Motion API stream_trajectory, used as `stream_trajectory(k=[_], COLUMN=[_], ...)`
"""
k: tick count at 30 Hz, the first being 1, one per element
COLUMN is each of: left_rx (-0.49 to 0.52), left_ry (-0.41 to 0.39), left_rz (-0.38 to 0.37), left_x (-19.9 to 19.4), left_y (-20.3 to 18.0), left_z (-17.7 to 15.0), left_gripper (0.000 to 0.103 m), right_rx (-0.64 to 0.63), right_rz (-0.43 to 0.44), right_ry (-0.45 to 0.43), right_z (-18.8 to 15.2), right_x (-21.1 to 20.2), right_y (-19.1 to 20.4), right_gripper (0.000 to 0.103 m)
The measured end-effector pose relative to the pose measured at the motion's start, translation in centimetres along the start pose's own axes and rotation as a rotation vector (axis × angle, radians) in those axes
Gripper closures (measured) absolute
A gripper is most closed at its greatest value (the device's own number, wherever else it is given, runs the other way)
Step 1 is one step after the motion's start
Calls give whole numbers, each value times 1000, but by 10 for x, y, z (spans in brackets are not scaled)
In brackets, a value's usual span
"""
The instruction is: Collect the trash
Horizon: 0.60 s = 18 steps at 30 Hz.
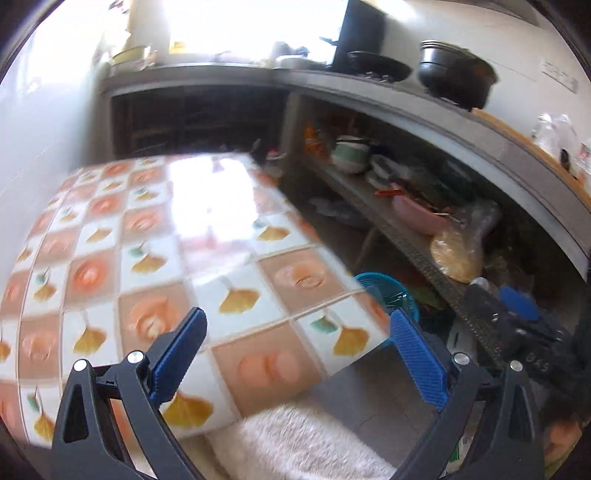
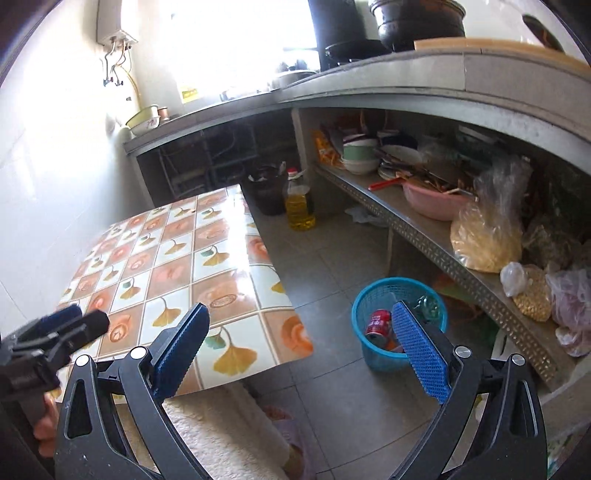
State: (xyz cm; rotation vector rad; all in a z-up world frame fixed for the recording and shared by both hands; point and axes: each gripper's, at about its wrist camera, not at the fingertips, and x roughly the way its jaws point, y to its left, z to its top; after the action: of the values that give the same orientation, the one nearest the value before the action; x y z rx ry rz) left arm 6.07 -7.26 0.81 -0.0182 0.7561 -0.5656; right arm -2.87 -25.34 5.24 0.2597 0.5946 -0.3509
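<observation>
The right gripper (image 2: 299,332) is standing nearest in its own view, its blue ridged fingers (image 2: 419,354) spread wide apart with nothing between them, hanging over the near corner of a low table (image 2: 177,251) and the grey tiled floor (image 2: 332,266). The left gripper (image 1: 295,347) is likewise gaping wide and empty in the left wrist view, hovering over the same table (image 1: 147,258), whose glossy cloth is showing orange squares and yellow leaves; that view is blurring. In the right wrist view the left gripper (image 2: 70,325) is showing at the left edge above the table, with part of a hand (image 2: 44,428) gripping its handle. A pale fluffy mat (image 2: 221,435) is lying on the floor under the table's near edge. Just past the right finger, a blue mesh basket (image 2: 373,354) is sitting on the floor beside the table, holding the trash: a red can (image 2: 378,323) lying tilted inside, with other scraps too small to make out. Further on, a bottle of yellow oil (image 2: 300,206) is standing on the floor beside a dark bucket (image 2: 267,192). Along the right, a shelf (image 2: 424,236) under the counter is carrying a pink basin (image 2: 436,203), stacked bowls (image 2: 360,157) and a clear bag of yellow grain (image 2: 484,240). On the counter top beyond, black pots (image 2: 417,22) are sitting before a bright window (image 2: 229,37).
</observation>
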Motion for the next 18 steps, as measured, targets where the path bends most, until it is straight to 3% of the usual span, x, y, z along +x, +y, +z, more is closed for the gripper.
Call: stream_trajectory(k=[6,12,18], left_rx=[-27,33,87], left_ry=[10,15,64], left_rz=[164,315,379], left_x=[-12,-25,-19], left_y=[3,10,4], left_z=[-21,-35,-50], left_gripper=[6,6,6], right_rx=[-60,-102,-73], right_rz=[-68,-108,-144], right_ry=[-80,-10,54], right_z=[-25,-45,-56], right_x=[-24,-22,-20], right_y=[28,38,37], right_gripper=[8,8,8])
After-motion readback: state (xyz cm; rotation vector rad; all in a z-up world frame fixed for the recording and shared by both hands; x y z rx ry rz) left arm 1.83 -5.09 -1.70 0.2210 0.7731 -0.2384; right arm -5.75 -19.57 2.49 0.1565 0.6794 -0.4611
